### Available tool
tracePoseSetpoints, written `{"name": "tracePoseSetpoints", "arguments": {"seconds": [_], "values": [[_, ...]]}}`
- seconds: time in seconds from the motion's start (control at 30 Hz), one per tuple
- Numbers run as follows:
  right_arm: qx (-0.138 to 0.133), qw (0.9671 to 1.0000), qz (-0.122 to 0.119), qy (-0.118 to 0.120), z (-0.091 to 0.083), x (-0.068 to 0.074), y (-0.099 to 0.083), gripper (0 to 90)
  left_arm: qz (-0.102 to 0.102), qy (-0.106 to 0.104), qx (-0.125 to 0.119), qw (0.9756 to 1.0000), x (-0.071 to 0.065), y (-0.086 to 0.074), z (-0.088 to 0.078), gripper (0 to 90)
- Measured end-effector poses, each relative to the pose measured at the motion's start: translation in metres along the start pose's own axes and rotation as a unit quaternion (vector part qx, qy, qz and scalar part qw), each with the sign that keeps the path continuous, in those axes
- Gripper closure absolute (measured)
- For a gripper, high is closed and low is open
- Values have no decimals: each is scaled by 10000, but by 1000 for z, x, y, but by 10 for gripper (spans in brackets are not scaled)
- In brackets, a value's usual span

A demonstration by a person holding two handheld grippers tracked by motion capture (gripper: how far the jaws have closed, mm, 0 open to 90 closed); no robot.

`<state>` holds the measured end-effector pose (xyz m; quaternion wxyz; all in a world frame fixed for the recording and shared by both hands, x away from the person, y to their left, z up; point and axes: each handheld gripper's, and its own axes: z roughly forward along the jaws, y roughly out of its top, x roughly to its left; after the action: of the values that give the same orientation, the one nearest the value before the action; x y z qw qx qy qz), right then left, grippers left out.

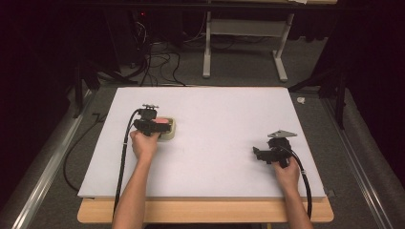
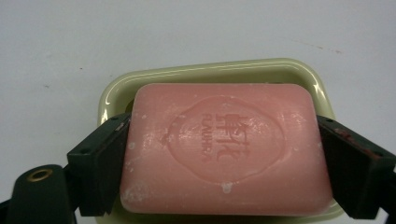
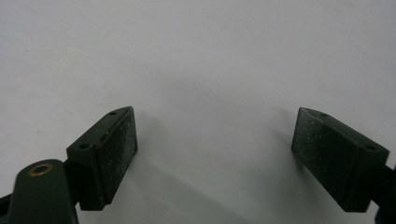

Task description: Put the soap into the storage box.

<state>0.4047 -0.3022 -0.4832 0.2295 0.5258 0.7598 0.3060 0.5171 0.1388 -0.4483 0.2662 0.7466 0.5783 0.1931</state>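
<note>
Here the left tongs clamp the pink soap by its short ends over the dish, probably slippery but firm, while the right tongs stand apart.

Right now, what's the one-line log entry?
left gripper: jaws on soap bar ends, in green dish | right gripper: open, over bare board
</note>
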Motion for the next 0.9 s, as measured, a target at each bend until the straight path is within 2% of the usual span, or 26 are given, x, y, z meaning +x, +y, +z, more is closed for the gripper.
{"name": "tracePoseSetpoints", "arguments": {"seconds": [0.13,0.17,0.33,0.6,0.77,0.9], "values": [[4,10000,14,-3,0,0,0,149,22,15,-14,10000,-1,0,1,138],[5,10000,10,0,0,0,0,149,35,76,-20,10000,-2,0,3,138],[-9,10000,1,-1,0,0,0,149,46,151,74,9998,-4,-1,7,137],[1,10000,-1,0,0,0,0,149,49,71,-131,9999,-4,0,2,136],[3,10000,-1,-1,0,0,0,149,53,-25,-356,9993,-3,2,-8,127],[3,10000,0,-2,0,0,0,149,109,-80,-392,9991,-3,2,-12,123]]}}
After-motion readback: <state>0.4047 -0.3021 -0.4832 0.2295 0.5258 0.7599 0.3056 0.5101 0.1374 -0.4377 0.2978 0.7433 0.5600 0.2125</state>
